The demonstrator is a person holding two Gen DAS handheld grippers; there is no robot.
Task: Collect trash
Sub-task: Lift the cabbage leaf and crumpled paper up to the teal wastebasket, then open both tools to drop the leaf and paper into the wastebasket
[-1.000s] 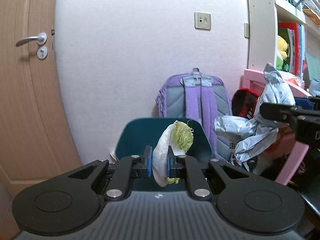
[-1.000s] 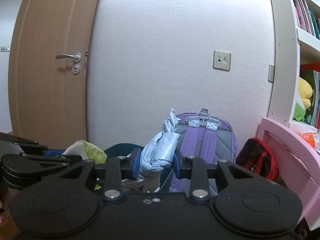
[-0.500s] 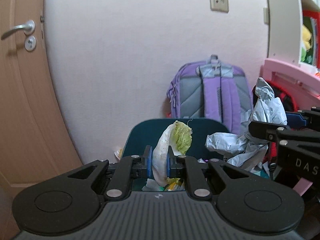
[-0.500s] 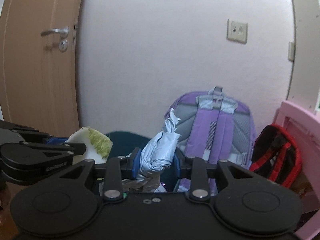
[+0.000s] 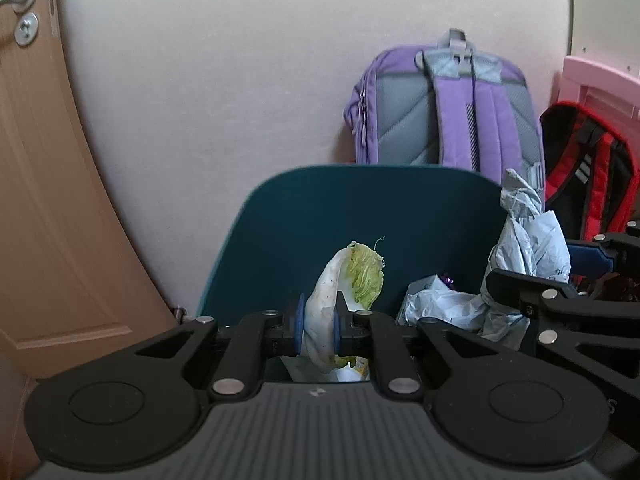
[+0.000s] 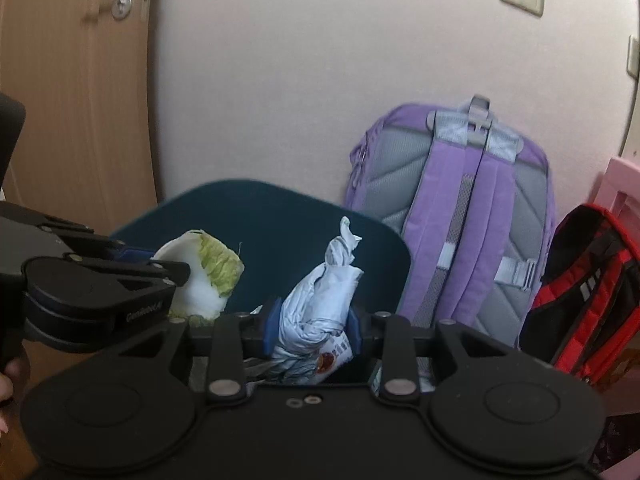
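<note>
My left gripper (image 5: 319, 322) is shut on a cabbage leaf (image 5: 352, 280), white at the stalk and green at the tip, which stands up between the blue pads. My right gripper (image 6: 312, 326) is shut on a crumpled grey plastic bag (image 6: 320, 300) whose twisted end points upward. Both hang over the dark teal trash bin (image 5: 360, 200), whose raised lid stands behind them. From the right wrist view the cabbage leaf (image 6: 208, 272) and left gripper (image 6: 132, 268) are at the left; from the left wrist view the grey bag (image 5: 524, 248) is at the right. Some wrappers lie inside the bin.
A purple and grey backpack (image 5: 444, 100) leans on the white wall behind the bin (image 6: 256, 216), with a red and black backpack (image 6: 588, 288) to its right. A wooden door (image 5: 40, 160) stands at the left, pink furniture (image 5: 592, 80) at the far right.
Both grippers have come forward and down toward the bin, which now fills more of each view. Each keeps hold of its piece of trash.
</note>
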